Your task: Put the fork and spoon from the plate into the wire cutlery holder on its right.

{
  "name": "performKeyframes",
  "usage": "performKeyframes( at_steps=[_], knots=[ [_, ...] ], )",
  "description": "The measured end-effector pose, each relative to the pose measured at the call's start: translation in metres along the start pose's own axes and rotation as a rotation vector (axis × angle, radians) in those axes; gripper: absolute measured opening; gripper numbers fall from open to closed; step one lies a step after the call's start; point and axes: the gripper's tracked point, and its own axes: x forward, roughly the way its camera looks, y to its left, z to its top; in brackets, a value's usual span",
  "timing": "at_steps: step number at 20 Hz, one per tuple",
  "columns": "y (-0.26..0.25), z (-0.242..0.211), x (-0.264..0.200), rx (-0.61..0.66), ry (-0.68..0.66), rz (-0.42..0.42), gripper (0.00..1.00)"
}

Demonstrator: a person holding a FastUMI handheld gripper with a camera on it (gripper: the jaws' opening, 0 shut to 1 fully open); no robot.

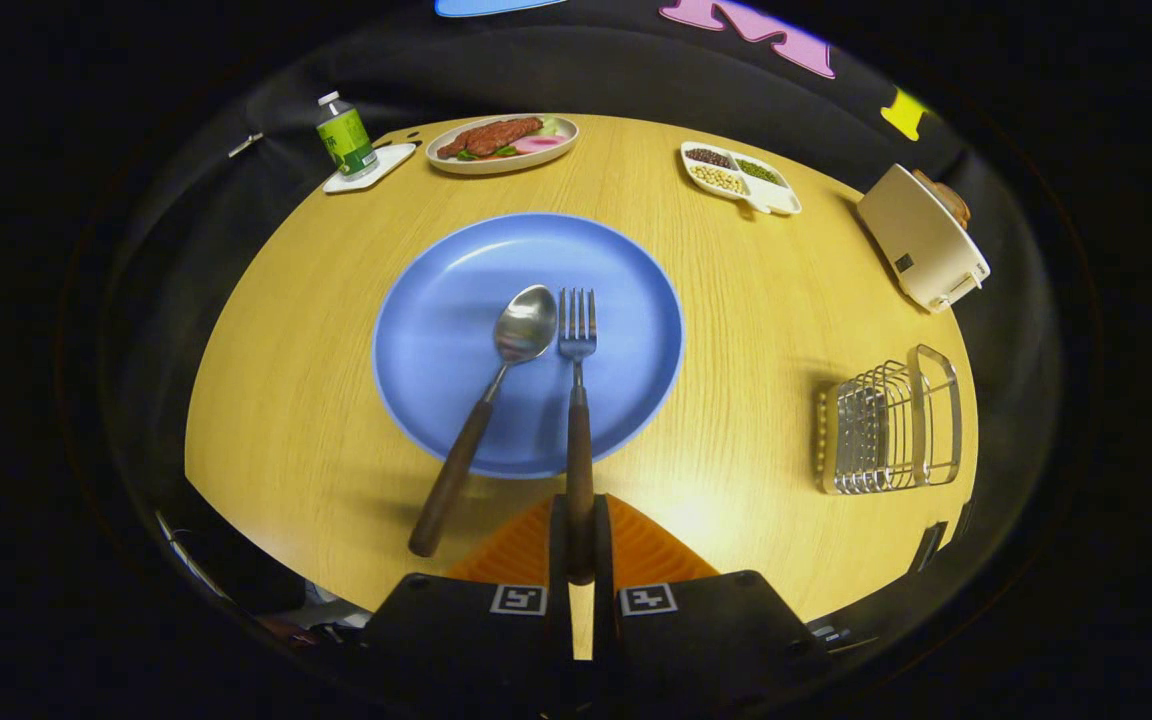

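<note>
My hand-held gripper (579, 560) clenches the fork (578, 400) by its handle end, leaving its tines on the plate (436, 340), ready to lift toward the wire holder (891, 425) at right

Fork (577, 400), spoon (496, 392) on plate (436, 330)

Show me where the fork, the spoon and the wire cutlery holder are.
fork (577, 330): gripper view, on its tines, over the plate.
spoon (524, 324): gripper view, on its bowl.
wire cutlery holder (886, 425): gripper view, on its wire side.

gripper camera looks forward and down over the table (336, 400), close.
</note>
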Motion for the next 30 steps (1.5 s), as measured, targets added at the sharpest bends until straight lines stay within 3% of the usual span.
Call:
performKeyframes(
  at_steps=[5, 11, 17, 24, 30],
  knots=[
    [-0.015, 0.018, -0.012, 0.004, -0.031, -0.004, 0.10],
    [-0.012, 0.031, -0.034, 0.038, -0.062, 0.077, 0.10],
    [-0.082, 0.035, -0.105, 0.043, -0.081, 0.103, 0.10],
    [-0.201, 0.008, -0.166, 0.012, 0.051, 0.033, 0.10],
    [-0.242, -0.021, -0.153, -0.059, 0.292, 0.050, 0.10]
  ],
)
